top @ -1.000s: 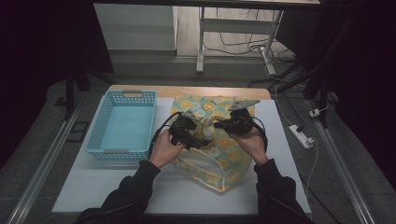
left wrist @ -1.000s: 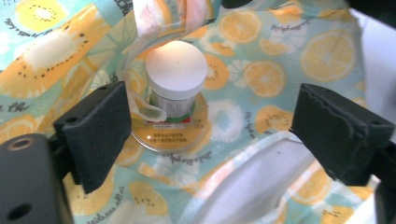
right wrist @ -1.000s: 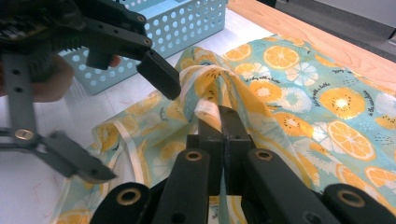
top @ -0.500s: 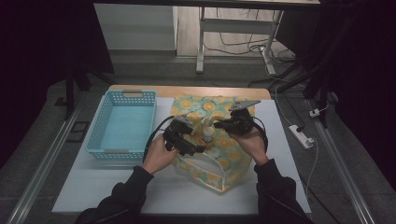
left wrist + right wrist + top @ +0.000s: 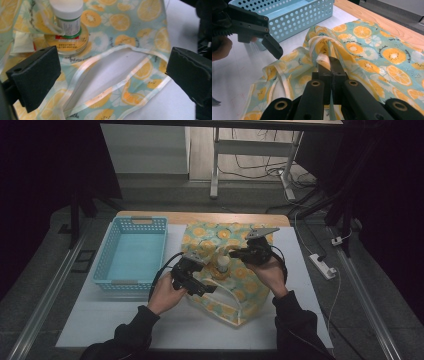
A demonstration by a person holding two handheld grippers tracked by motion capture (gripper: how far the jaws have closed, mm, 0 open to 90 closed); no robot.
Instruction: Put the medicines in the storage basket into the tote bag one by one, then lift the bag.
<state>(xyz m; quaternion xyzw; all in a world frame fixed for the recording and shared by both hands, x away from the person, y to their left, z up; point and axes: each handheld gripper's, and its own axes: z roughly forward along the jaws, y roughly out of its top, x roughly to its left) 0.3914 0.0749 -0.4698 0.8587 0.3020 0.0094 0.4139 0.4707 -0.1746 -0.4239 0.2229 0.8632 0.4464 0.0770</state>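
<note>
A cloth bag (image 5: pixel 235 270) printed with orange slices lies on the white table. On it a white-capped bottle (image 5: pixel 222 263) stands upright on a round yellow tin (image 5: pixel 67 43). My right gripper (image 5: pixel 327 62) is shut on a bunched fold of the bag's rim and holds it up off the table (image 5: pixel 248 251). My left gripper (image 5: pixel 112 72) is open at the bag's near left side; its jaws have just been opening. The bag's pale handle loop (image 5: pixel 110 75) lies flat between the pads, which do not touch it. In the right gripper view the left gripper (image 5: pixel 272 46) hangs over the bag's edge.
A light blue perforated basket (image 5: pixel 131 252) stands left of the bag, with nothing in it. The table's wooden far edge (image 5: pixel 200 217) runs behind both. A power strip (image 5: pixel 322 265) lies off the table's right side. White table surface (image 5: pixel 110 320) lies in front.
My left gripper has drawn back towards the person and a little left, off the bottle area to the bag's near edge. The right gripper has kept still with the fabric in it.
</note>
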